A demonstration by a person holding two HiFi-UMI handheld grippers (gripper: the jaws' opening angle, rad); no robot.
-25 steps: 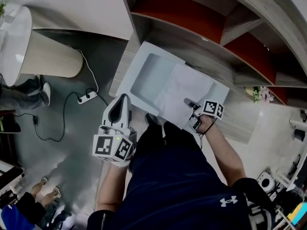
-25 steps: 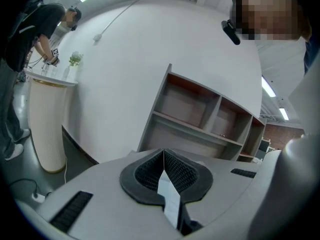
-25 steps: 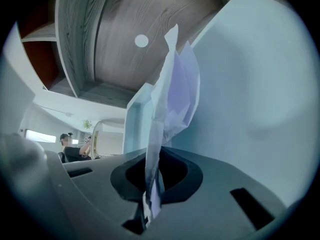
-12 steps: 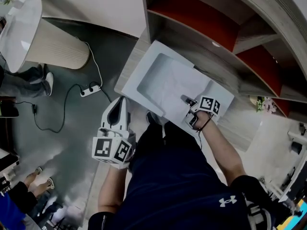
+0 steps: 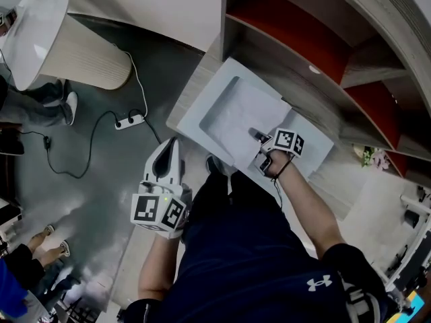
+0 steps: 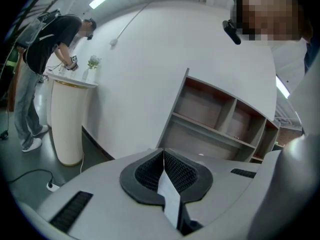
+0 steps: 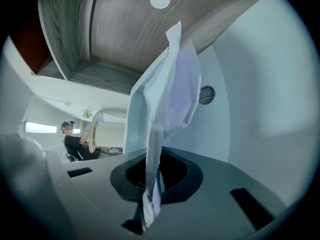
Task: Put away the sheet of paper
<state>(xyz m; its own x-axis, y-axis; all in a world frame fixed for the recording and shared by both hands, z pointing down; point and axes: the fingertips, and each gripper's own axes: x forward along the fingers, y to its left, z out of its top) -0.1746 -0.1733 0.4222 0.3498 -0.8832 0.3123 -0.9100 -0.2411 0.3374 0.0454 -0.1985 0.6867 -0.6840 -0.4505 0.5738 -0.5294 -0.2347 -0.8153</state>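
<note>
The white sheet of paper (image 5: 237,118) lies spread over a white tray-like box (image 5: 190,116) on the wooden shelf board. My right gripper (image 5: 254,134) is shut on the sheet's near edge, over the box's right half. In the right gripper view the paper (image 7: 170,84) stands crumpled up from the shut jaws of the right gripper (image 7: 150,184), with the box's white wall behind it. My left gripper (image 5: 174,138) hangs to the left of the box, off the shelf edge and above the floor. The left gripper (image 6: 164,156) has its pads together and holds nothing that I can see.
A wooden shelf unit with red back panels (image 5: 289,25) rises behind the box. A round white pedestal table (image 5: 74,59) stands at the left, with a person (image 6: 50,39) beside it. A power strip and cable (image 5: 131,121) lie on the grey floor.
My right gripper has carried the paper leftward, farther over the box's recess. The left gripper has stayed where it was.
</note>
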